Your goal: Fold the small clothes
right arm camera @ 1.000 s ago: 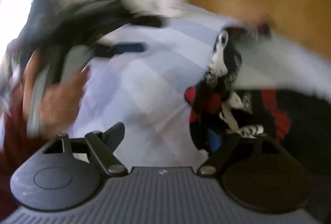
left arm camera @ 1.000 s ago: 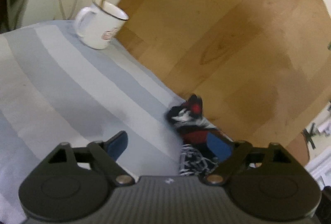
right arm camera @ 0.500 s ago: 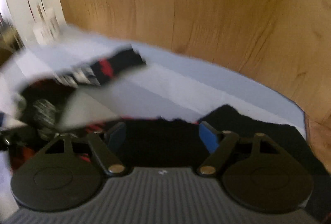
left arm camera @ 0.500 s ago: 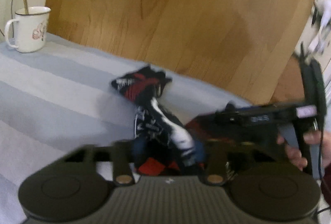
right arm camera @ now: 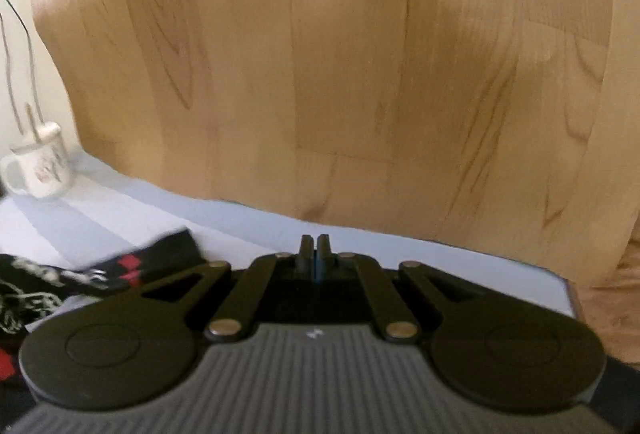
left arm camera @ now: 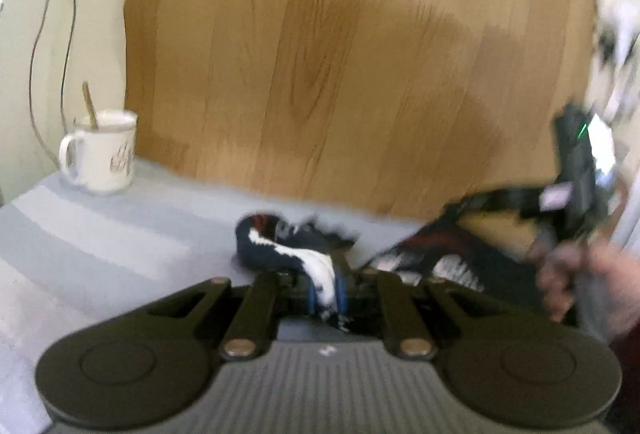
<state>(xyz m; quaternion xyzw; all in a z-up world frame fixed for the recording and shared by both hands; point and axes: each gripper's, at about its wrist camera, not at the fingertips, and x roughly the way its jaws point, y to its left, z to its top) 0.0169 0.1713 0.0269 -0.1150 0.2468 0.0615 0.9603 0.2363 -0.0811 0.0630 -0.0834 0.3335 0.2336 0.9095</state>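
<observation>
No legible writing anywhere; only a blurred reddish motif on the white mug (left arm camera: 100,153). Since a second ago, swung from wide apart to clenched: left gripper (left arm camera: 326,294) pinching the black, white and red garment (left arm camera: 288,254), well right of the mug on the striped cloth (left arm camera: 92,238). Right gripper (right arm camera: 316,254) clamped flat over black fabric, tilted downward, grip uncertain. Blurred hand (left arm camera: 580,282) far right of the mug.

Bench (left arm camera: 100,246), grey-blue striped cover.
Mug (left arm camera: 102,153) at 10 o'clock; patterned dark garment (left arm camera: 288,254) lying centre.
</observation>
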